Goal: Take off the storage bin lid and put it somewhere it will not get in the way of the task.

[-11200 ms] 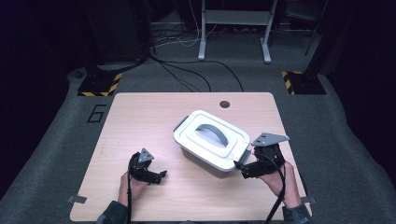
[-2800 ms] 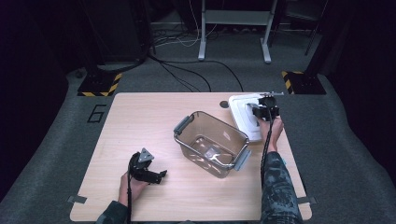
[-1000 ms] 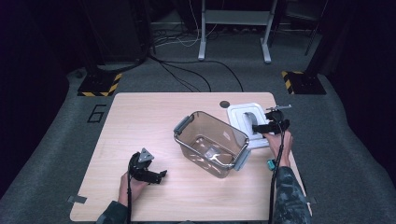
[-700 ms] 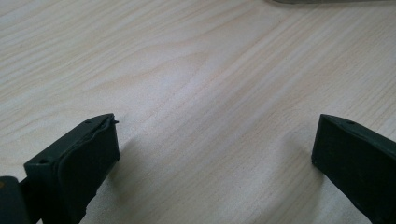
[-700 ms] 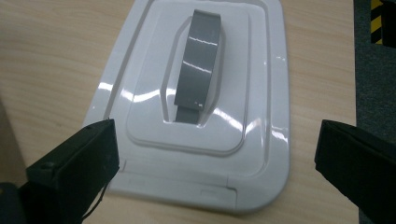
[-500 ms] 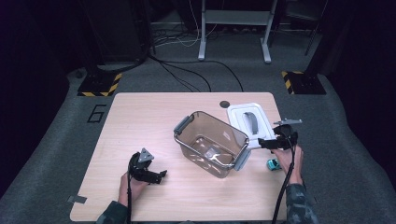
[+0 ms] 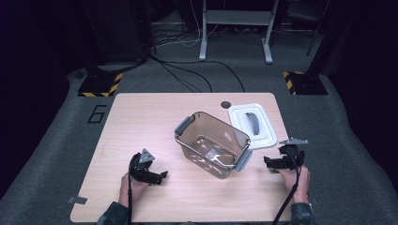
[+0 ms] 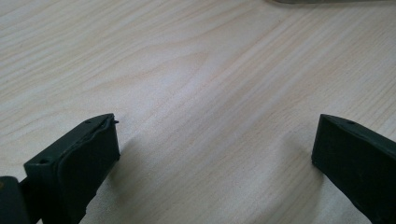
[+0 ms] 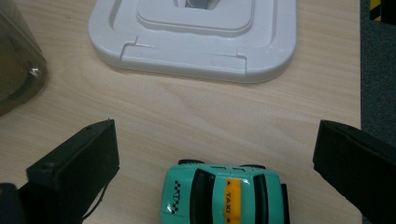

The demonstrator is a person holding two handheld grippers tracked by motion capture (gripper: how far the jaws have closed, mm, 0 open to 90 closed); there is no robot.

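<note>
Toy car: the right gripper view shows a mint-green toy taxi (image 9: 223,194) with an orange roof stripe, lying on the desk between the two jaws, near the bottom edge; neither jaw touches it. In the high view the car sits hidden under the right gripper.
Lid: white, with a grey handle, flat on the desk (image 7: 155,122) at its far right corner (image 7: 253,125); in the right gripper view its near edge (image 9: 196,53) lies just beyond the car, apart from it.
Bin: a clear brownish bin (image 7: 212,144) with grey clips stands open at mid-desk, turned at an angle, its far right end just beside the lid; the right gripper view catches only its corner (image 9: 16,65) at the left.
Desk: light wood grain, with a dark round hole near the far edge.
Room: grey carpet marked with a 6, black cables, yellow-and-black striped feet, a metal stand.
Left gripper: (image 7: 149,176) held low over bare wood at the near left, well apart from the bin; jaws wide apart, holding nothing.
Right gripper: (image 7: 277,164) near the desk's right edge, just right of the bin; jaws wide apart, straddling the car.
</note>
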